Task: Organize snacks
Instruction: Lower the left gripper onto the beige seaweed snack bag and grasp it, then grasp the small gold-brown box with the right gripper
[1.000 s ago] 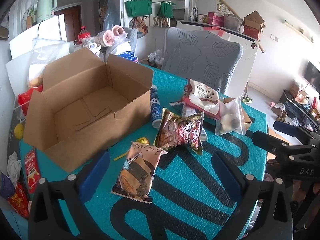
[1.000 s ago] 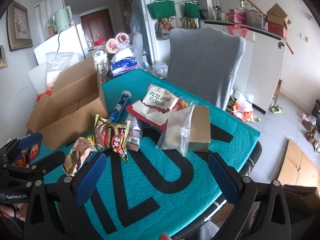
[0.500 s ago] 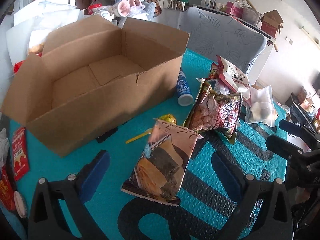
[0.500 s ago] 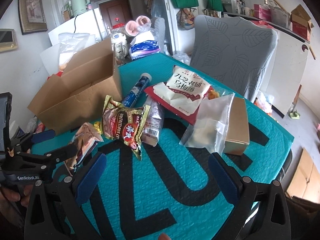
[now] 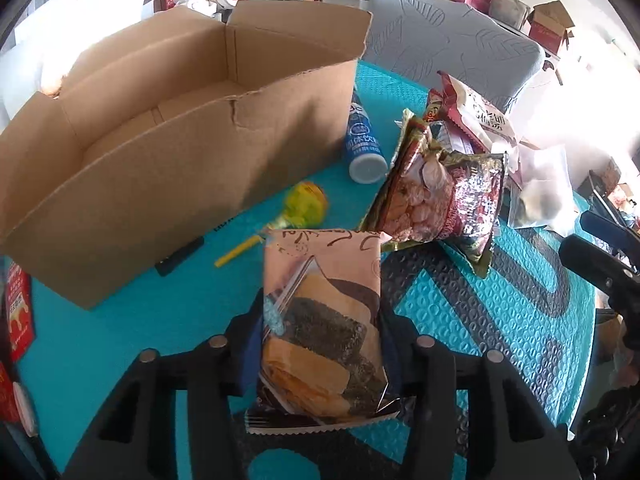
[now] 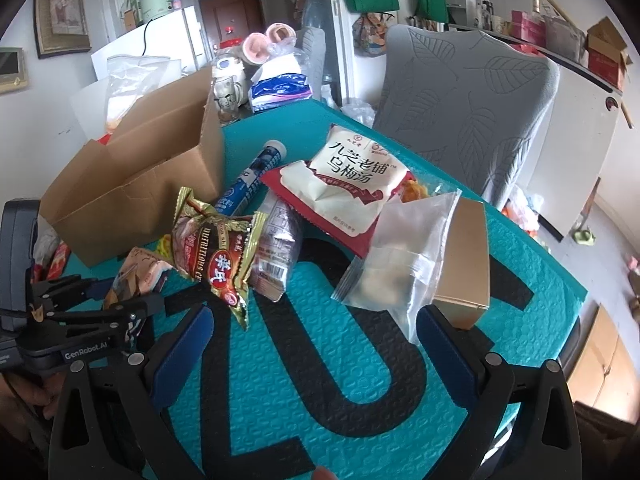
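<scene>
My left gripper [image 5: 320, 344] is shut on a pink cake snack packet [image 5: 320, 320], which rests on the teal mat; it also shows in the right wrist view [image 6: 136, 276]. An open cardboard box [image 5: 160, 152] stands just beyond it to the left. A dark red snack bag [image 5: 440, 196], a blue tube [image 5: 362, 140] and a yellow lollipop [image 5: 304, 204] lie ahead. My right gripper [image 6: 316, 344] is open and empty above the mat. Before it lie the dark red snack bag [image 6: 216, 252], a white-and-red pouch [image 6: 352, 184], a clear bag [image 6: 404, 256] and a gold box [image 6: 464, 260].
A grey chair [image 6: 464, 112] stands behind the table. Clutter and a fridge [image 6: 152, 44] sit at the back left. The table edge [image 6: 576, 292] runs along the right. A red packet [image 5: 18, 316] lies by the box's left corner.
My left gripper moved forward and closed on the pink snack packet. My right gripper moved in slightly closer to the snacks and stayed open.
</scene>
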